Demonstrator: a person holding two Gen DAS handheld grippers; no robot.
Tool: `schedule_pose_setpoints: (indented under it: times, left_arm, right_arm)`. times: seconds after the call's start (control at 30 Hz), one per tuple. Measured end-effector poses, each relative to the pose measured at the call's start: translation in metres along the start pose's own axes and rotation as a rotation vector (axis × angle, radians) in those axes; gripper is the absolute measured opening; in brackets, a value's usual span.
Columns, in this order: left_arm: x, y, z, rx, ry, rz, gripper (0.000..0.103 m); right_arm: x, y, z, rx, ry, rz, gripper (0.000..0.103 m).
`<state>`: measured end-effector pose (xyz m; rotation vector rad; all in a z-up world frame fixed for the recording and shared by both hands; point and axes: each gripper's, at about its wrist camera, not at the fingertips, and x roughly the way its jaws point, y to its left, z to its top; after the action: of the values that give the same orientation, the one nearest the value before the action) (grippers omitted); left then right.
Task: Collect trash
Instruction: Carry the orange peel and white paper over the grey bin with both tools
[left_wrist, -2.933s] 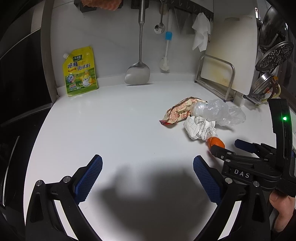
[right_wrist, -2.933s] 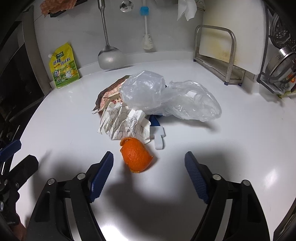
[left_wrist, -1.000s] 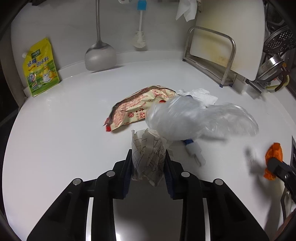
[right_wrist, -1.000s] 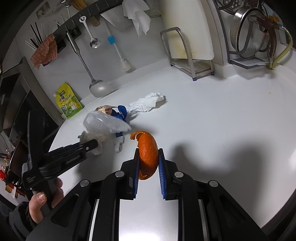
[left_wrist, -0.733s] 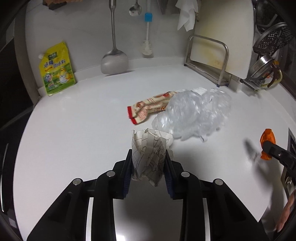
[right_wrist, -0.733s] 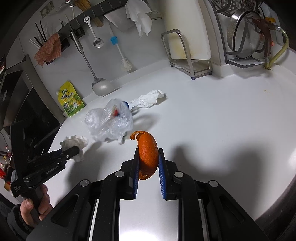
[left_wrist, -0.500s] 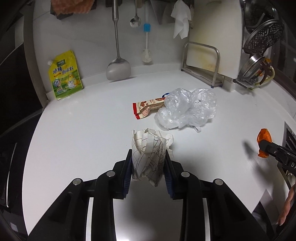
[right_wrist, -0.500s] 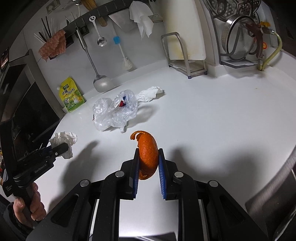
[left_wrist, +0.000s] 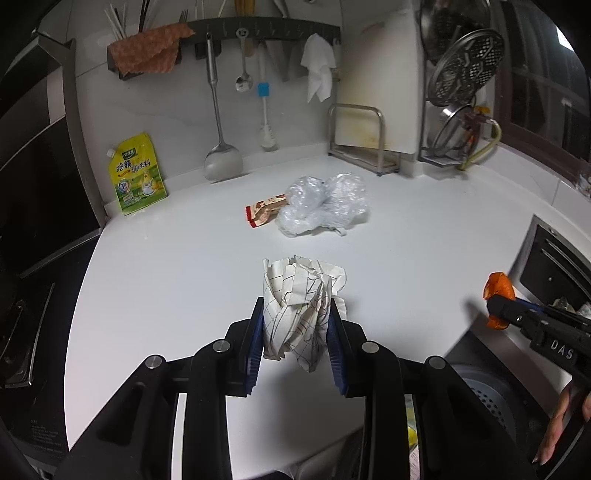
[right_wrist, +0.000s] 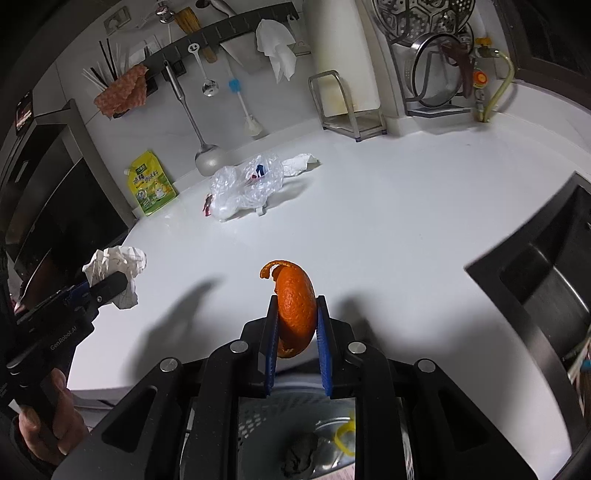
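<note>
My left gripper (left_wrist: 295, 325) is shut on a crumpled sheet of lined paper (left_wrist: 301, 302) and holds it above the white counter's front edge. It also shows in the right wrist view (right_wrist: 114, 267). My right gripper (right_wrist: 295, 321) is shut on an orange peel (right_wrist: 295, 314), above a grey trash bin (right_wrist: 295, 439) below the counter edge. The peel also shows in the left wrist view (left_wrist: 498, 295). On the counter lie a clear plastic bag (left_wrist: 325, 205), a snack wrapper (left_wrist: 264, 210) and a white tissue (right_wrist: 299, 162).
A yellow seasoning pouch (left_wrist: 136, 179) leans on the back wall. A ladle (left_wrist: 221, 158), spoon and brush hang from a rail. A cutting board rack (left_wrist: 362, 140) stands at the back right. A steel sink (right_wrist: 546, 295) lies to the right, a black stove to the left.
Both grippers have pulled back from the trash pile toward the counter's front edge, each still holding its item. The bin now shows under the right gripper.
</note>
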<state>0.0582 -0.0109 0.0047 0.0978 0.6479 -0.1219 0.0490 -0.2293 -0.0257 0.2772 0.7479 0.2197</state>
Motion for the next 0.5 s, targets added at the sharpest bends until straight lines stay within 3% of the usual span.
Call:
schedule_pose_setpoints:
  times: [0.5]
  left_arm:
    - [-0.061,-0.019,-0.05,0.04,-0.039,-0.042,0.031]
  right_arm:
    - [-0.072,0.031,-0.065,0.027,-0.051,-0.019,0.018]
